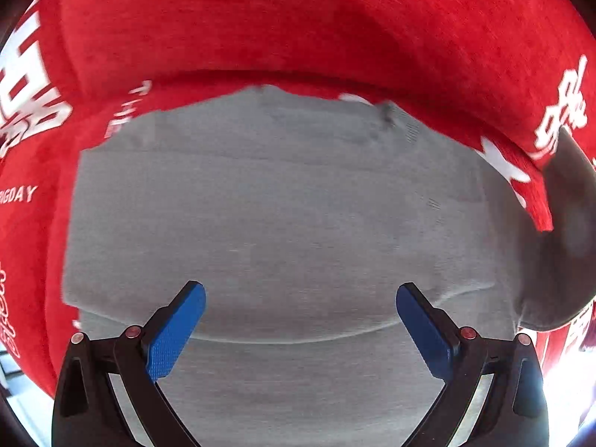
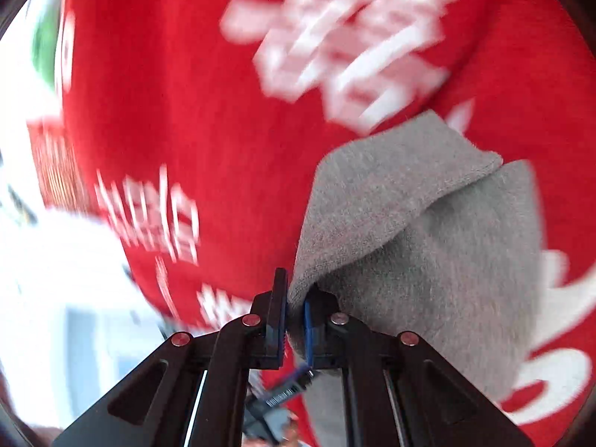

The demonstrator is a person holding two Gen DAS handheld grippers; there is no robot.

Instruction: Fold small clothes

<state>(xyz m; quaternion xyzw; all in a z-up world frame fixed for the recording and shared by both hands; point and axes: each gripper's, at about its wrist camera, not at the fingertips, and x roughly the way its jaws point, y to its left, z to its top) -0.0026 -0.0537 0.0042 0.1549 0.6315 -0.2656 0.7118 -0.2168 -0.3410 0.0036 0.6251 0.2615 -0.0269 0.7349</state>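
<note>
Grey garment [image 2: 428,231] pinched at its edge by right claw [image 2: 296,320], hanging lengthwise over red cloth [image 2: 186,111]

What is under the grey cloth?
A red cover with white letters shows all around the grey cloth, so the cloth lies on it. What is under that red cover cannot be seen; it hides everything below.

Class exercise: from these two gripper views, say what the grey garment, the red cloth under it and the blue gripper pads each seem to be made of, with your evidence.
Grey garment: soft knit, probably cotton jersey or fleece; matte, fuzzy surface, stitched hem.
Red cloth: napped, velvety textile, perhaps chenille or flannel; fine ribbed pile, white printed lettering.
Blue gripper pads: likely rubber or moulded plastic; a dotted grip texture shows.
</note>
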